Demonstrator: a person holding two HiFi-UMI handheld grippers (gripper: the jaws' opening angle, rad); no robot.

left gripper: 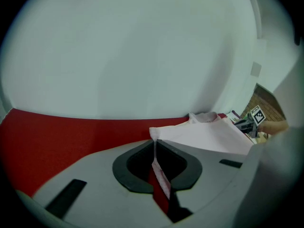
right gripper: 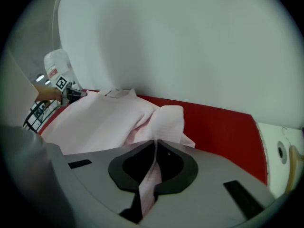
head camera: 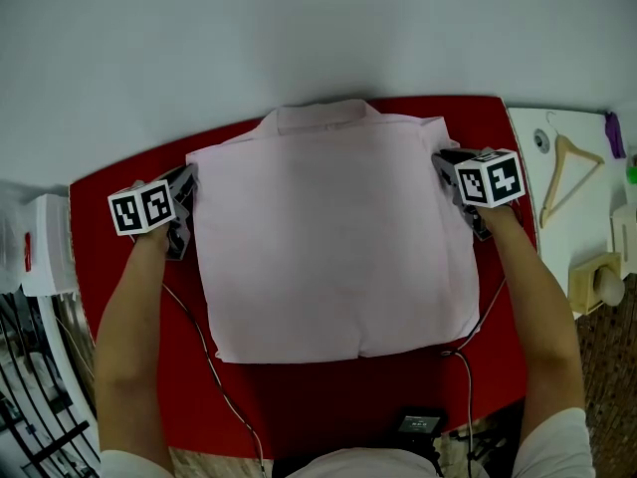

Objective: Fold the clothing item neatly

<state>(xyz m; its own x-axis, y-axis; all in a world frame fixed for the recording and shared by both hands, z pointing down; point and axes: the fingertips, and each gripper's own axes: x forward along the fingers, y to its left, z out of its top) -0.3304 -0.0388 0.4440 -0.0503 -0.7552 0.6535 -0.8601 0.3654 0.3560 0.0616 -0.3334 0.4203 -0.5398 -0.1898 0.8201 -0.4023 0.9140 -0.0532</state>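
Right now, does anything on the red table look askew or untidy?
Yes: the pink shirt is bunched into a loose lump at its corner beside the right claw, while the rest lies flat.

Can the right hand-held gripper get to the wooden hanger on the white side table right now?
Probably yes, once freed. The path to the hanger on the white table looks clear, but the right hand-held gripper is shut on the edge of the pink shirt and must release first.
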